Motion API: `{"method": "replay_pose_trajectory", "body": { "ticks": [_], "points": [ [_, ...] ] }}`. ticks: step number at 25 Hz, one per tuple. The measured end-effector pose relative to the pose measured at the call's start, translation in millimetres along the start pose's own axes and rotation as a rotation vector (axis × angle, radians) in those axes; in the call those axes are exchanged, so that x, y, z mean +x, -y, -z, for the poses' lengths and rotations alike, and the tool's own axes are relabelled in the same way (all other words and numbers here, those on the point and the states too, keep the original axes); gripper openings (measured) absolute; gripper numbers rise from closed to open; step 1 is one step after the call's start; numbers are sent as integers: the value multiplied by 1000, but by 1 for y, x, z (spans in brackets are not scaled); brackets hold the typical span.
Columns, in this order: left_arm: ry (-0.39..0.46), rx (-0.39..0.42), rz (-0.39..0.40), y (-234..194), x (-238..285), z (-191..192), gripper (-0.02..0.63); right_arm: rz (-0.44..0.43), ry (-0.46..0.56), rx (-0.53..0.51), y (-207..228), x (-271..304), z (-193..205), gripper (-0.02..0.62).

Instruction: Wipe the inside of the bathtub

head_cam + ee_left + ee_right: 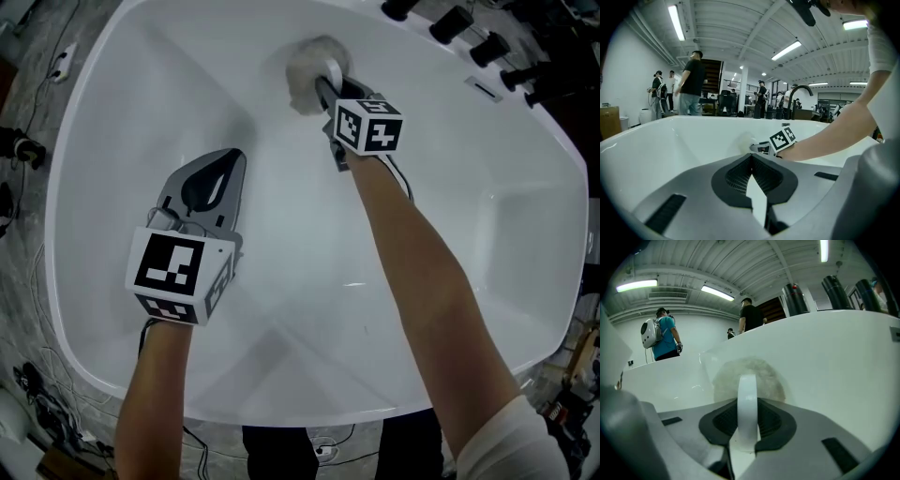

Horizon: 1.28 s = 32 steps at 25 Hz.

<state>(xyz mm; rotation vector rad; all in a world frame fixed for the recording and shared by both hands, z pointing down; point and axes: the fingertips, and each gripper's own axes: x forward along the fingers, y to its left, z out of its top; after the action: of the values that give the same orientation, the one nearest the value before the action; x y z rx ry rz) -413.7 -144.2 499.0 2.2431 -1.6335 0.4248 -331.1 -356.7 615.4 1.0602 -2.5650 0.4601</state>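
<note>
Right claw (323,91) is clamped on the white handle of a fluffy pad (302,67), which presses against the tub (469,281) wall at 12 o'clock. Left claw (228,159), tips together and empty, is inside the tub at 9 o'clock.

I'm in a big open hall, more lab than bathroom — strip lights (677,21) on a ribbed ceiling (740,33), people (692,82) standing about, cables (42,398) round the bathtub (94,141).

Head view steeply down over the bathtub (309,356), both gripper views low inside it, facing its far wall
</note>
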Motion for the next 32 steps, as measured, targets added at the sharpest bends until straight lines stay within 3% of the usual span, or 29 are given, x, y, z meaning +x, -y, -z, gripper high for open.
{"method": "replay_pose_trajectory", "body": {
  "ticks": [13,32],
  "points": [
    [15,28,57,102,26,-19,9,94,13,27,106,-92,11,89],
    [17,58,122,253,99,-38,9,144,26,61,248,-197,42,89]
  ]
}}
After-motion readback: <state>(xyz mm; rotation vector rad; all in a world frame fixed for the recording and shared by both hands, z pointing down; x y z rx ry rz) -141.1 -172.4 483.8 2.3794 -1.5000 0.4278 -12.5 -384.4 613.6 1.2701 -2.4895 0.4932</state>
